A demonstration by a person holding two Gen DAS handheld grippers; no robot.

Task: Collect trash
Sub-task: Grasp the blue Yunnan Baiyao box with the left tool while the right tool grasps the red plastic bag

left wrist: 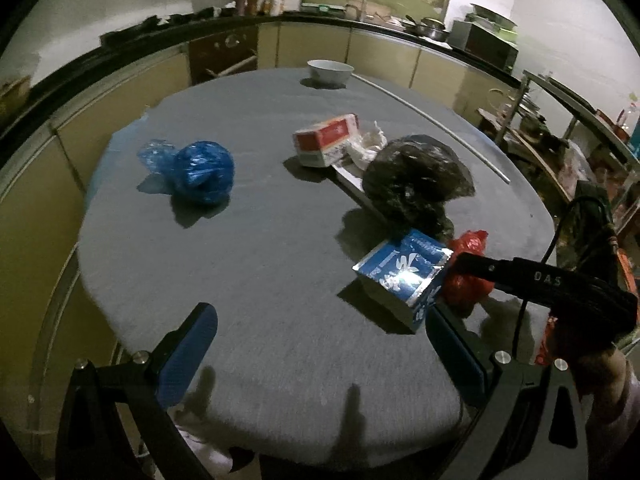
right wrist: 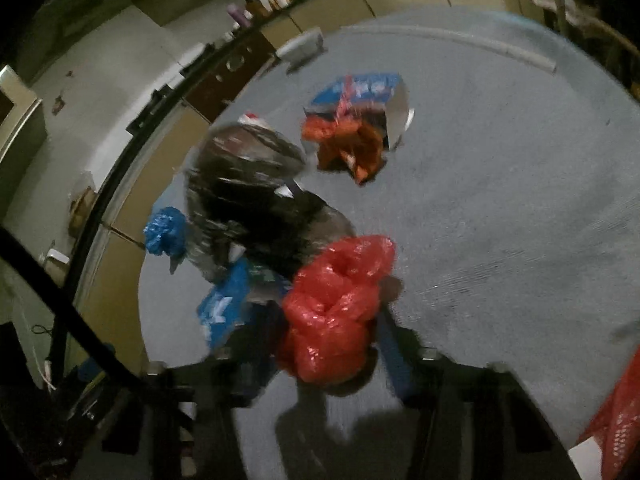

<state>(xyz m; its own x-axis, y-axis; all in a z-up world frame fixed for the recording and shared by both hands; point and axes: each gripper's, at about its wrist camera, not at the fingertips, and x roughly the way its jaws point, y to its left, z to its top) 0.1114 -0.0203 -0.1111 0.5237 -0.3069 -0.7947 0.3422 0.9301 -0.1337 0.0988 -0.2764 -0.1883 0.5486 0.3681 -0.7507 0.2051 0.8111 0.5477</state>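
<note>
On the grey round table (left wrist: 260,280) lie a knotted blue plastic bag (left wrist: 200,172), a red-and-white carton (left wrist: 326,140) with crumpled white paper (left wrist: 366,148), a black plastic bag (left wrist: 416,180), a blue foil carton (left wrist: 404,280) and a red plastic bag (left wrist: 466,276). My left gripper (left wrist: 320,332) is open above the near table edge, empty. My right gripper (right wrist: 332,320) is shut on the red plastic bag (right wrist: 336,304); its finger (left wrist: 520,276) reaches in from the right in the left wrist view. The right wrist view also shows the black bag (right wrist: 248,196), an orange wrapper (right wrist: 348,148) and a blue packet (right wrist: 360,90).
A white bowl (left wrist: 330,72) stands at the table's far edge. A thin white rod (left wrist: 440,128) lies along the right rim. Kitchen counters with a sink and pots (left wrist: 360,12) curve behind. A red mesh bag (right wrist: 616,408) shows at the right.
</note>
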